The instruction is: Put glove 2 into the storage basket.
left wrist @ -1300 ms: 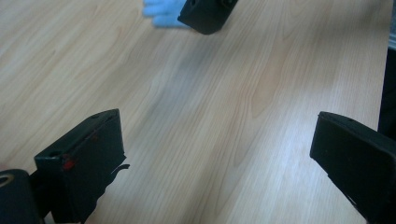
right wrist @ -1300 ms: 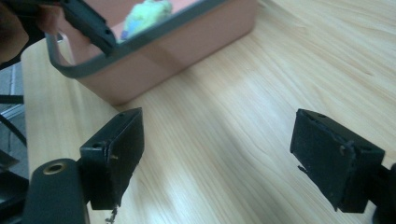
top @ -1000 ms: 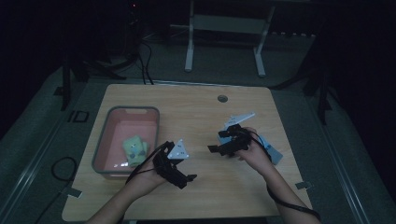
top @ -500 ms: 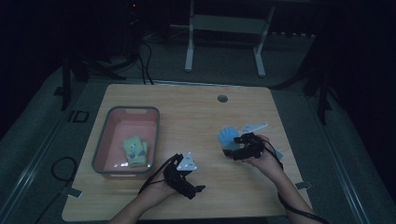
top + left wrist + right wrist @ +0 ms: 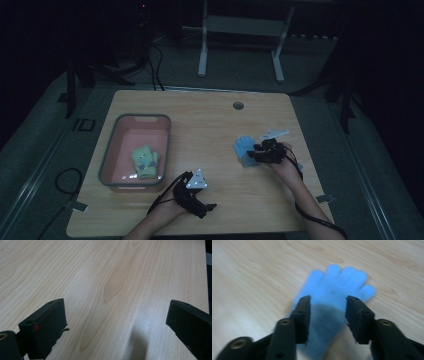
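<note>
The right tool (image 5: 327, 317) is over the blue glove (image 5: 337, 287), which lies flat on the desk (image 5: 210, 115) near its right edge. Its jaws have just been closing and straddle the glove's cuff; whether the pads press cannot be told. The left tool (image 5: 117, 322), jaws spread wide, is over bare wood near the front edge.
</note>
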Motion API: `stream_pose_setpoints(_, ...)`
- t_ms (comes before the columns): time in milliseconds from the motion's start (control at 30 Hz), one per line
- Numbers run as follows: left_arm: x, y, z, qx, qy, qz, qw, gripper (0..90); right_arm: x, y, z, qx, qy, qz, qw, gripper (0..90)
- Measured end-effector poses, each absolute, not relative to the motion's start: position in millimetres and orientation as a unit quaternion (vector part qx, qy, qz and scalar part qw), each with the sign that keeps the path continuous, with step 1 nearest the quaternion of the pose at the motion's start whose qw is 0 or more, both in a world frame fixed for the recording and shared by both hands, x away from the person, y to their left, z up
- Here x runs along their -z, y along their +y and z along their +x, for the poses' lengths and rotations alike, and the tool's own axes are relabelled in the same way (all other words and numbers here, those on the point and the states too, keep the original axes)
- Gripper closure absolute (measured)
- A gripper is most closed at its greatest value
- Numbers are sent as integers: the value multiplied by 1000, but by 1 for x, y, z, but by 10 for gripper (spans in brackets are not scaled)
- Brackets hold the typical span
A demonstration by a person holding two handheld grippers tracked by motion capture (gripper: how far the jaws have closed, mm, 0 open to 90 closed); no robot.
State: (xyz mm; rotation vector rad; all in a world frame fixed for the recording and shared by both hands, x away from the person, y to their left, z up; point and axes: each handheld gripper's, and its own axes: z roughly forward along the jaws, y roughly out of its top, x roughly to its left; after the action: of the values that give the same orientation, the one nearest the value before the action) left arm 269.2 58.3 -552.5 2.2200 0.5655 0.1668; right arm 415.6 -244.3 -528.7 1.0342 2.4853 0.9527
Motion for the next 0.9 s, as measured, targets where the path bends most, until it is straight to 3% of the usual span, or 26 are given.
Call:
stream_pose_setpoints(167,551,64,268,-70,214,876,426,34,534,-237,429,-341,858,363,126,612)
stream_pose_setpoints(400,552,69,267,-94,221,865,440,35,545,-226,431,-322,863,362,144,612)
stream_pose_setpoints(700,554,70,267,-89,221,863,445,35,547,-217,420,-318,851,386,158,839)
stream_pose_setpoints(900,553,70,267,-93,221,858,454,35,530,-213,408,-329,839,405,157,859)
